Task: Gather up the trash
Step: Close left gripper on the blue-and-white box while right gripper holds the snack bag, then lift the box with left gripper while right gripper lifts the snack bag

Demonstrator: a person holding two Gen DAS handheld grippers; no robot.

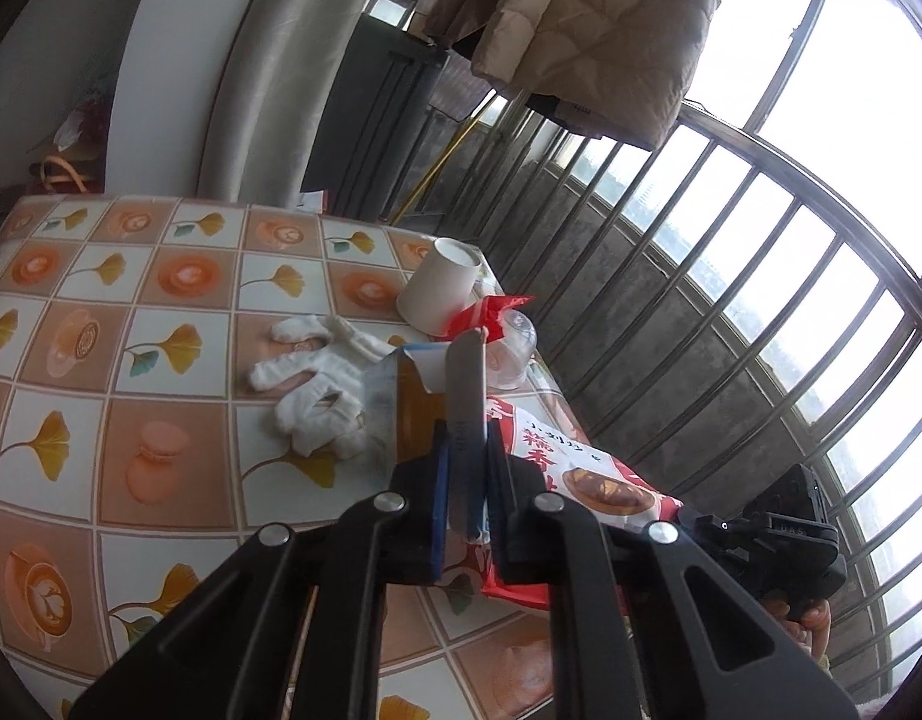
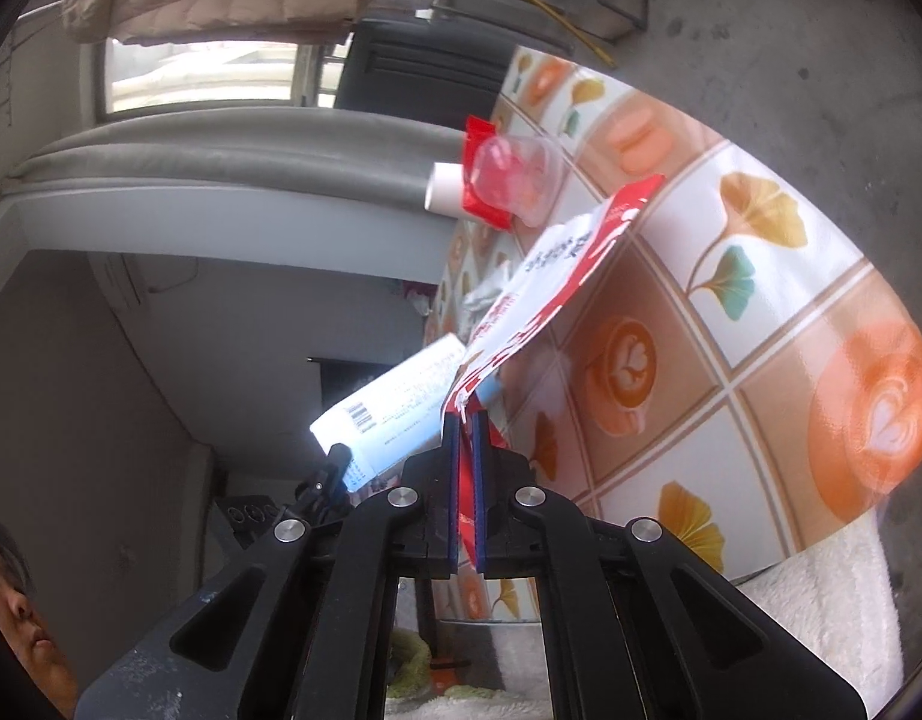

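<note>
Meanwhile the left hand-held gripper clamps a flat box; the right hand-held gripper pinches a glossy crinkled wrapper above the bench.

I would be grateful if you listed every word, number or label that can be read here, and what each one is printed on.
"糯香": large red characters on the red and white snack bag, held by the right gripper.
Small black characters above them on the same bag: too small to read.
Barcode and fine print on the white packet, held by the left gripper: too blurred to read.
White lettering on the right gripper's housing: too small to read.
</note>
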